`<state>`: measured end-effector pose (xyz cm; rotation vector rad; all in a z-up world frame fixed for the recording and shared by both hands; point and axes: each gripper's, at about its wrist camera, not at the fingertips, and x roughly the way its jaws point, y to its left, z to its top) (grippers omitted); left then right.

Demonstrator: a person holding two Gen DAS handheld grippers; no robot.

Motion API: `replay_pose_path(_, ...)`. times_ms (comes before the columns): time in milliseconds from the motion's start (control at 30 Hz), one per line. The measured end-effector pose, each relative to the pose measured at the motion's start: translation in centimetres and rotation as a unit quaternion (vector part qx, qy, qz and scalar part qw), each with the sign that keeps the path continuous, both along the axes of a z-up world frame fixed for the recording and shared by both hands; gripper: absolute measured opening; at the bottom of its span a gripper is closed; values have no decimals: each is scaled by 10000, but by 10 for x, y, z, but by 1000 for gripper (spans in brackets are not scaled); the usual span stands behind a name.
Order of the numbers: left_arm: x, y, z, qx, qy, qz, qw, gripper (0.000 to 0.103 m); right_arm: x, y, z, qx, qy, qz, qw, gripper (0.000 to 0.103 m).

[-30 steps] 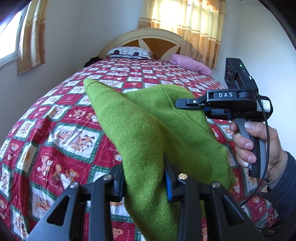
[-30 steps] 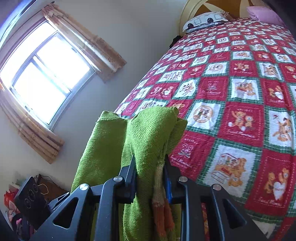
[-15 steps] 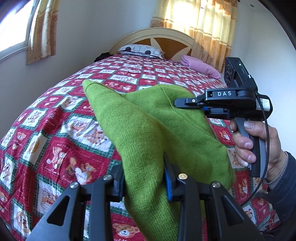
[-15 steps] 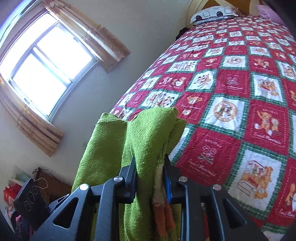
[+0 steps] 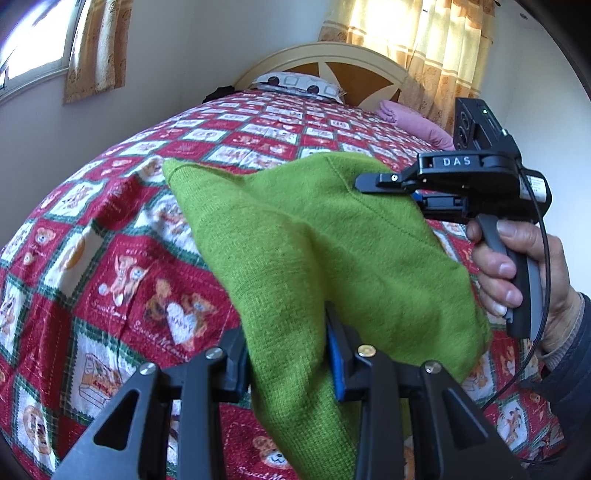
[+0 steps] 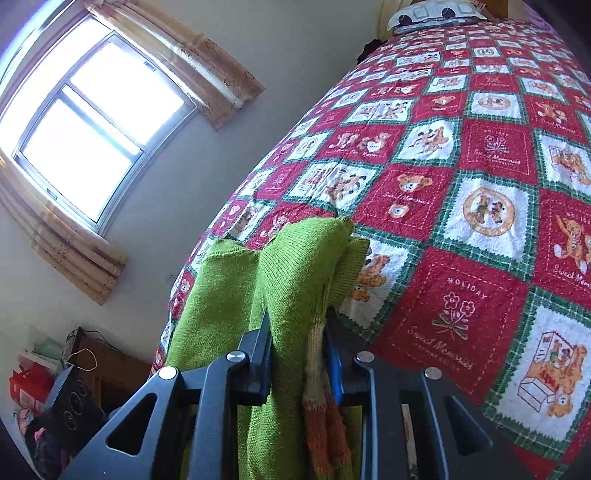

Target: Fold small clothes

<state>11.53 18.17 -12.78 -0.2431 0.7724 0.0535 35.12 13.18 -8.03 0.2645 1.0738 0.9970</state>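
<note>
Looking along the left gripper (image 5: 286, 354), its two fingers clamp a bunch of the green knitted garment (image 5: 332, 251), which rises from the jaws and spreads as a loose sheet in the air above the patchwork bedspread (image 5: 122, 258). Across the sheet, the right gripper (image 5: 373, 182) bites the garment's far upper edge beside a seam, with a hand (image 5: 517, 273) wrapped round its grip. The cloth sags between the two holds, so the step in hand appears to be carrying the piece out over the bed to lay it flat. To do that well, both holds should stay firm and level with each other, pulled gently apart until the sag goes out of the knit.

From the right wrist view, the right gripper (image 6: 297, 354) is closed on a thick gathered fold of the same garment (image 6: 291, 273); a strip of orange and yellow knit (image 6: 321, 402) hangs inside the jaws against the blue pad. The fabric is doubled over itself here, and one flap droops to the left. That bunching could carry a crease into the fold, so the free lower edge should probably touch the bedspread (image 6: 461, 177) first and the rest be drawn smooth after it. Open quilt lies ahead, with a pillow (image 6: 432, 14) well away at the head end.
</note>
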Motion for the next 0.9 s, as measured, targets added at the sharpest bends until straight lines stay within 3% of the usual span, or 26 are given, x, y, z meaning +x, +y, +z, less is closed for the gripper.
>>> replay_pose_path(133, -2, 4, -7, -87, 26, 68, 9999, 42, 8, -3, -10, 4, 139, -110, 9998, 24)
replay_pose_path(400, -3, 4, -9, 55, 6, 247, 9997, 69, 16, -3, -32, -275, 344, -296, 9986, 25)
replay_pose_path(633, -11, -1, 12, 503, -296, 405, 9975, 75, 17, -3, -36, -475, 211, -365, 9980, 29)
replay_pose_path(733, -10, 2, 25, 721, -511, 585, 9944, 88, 13, -1, -32, -596, -6, -372, 9975, 30)
replay_pose_path(900, 11, 16, 15, 1363, -448, 880, 9857, 92, -14, -14, -2, -707, -466, -489, 9952, 33)
